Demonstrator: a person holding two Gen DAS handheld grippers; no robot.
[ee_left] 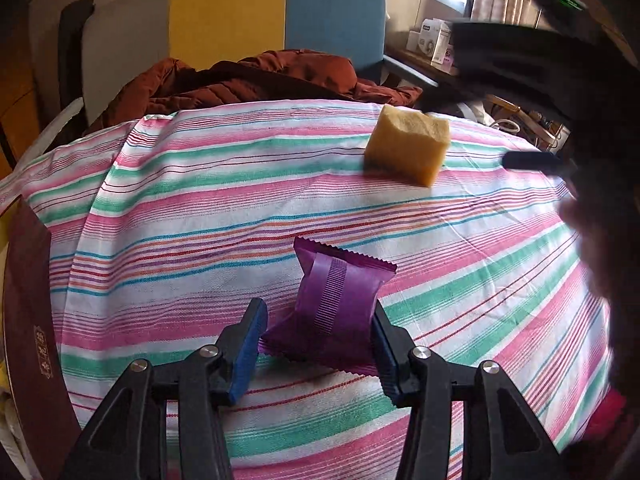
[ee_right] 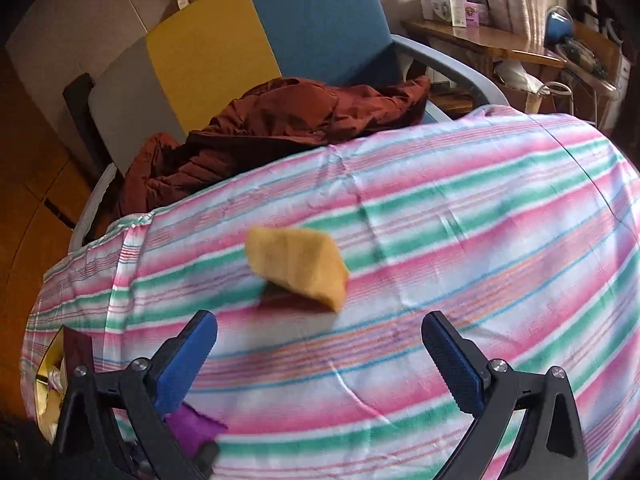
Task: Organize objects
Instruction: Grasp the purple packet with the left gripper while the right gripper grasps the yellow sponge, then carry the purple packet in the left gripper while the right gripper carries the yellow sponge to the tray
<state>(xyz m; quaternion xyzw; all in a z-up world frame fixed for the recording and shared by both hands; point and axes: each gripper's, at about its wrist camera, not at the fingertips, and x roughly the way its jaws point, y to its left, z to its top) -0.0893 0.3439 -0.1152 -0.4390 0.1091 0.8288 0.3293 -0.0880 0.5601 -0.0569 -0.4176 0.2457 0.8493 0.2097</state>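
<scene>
A purple snack packet (ee_left: pixel 336 300) sits between the blue pads of my left gripper (ee_left: pixel 316 312), which is shut on its lower half just above the striped cloth (ee_left: pixel 200 200). The packet's corner (ee_right: pixel 196 428) also peeks out at the lower left of the right wrist view. A yellow sponge (ee_left: pixel 408 148) lies on the cloth further back. My right gripper (ee_right: pixel 320 344) is open with nothing between its fingers, and the sponge (ee_right: pixel 296 266) lies just ahead of it, blurred. One of its dark fingers (ee_left: pixel 532 160) shows beside the sponge in the left wrist view.
A dark red box (ee_left: pixel 28 320) stands at the cloth's left edge; it shows as an open box (ee_right: pixel 76 352). A rust-coloured jacket (ee_right: pixel 280 128) lies on a chair behind the table. A person's blurred hand (ee_left: pixel 592 240) is at the right. A shelf with cartons (ee_right: pixel 452 0) stands far right.
</scene>
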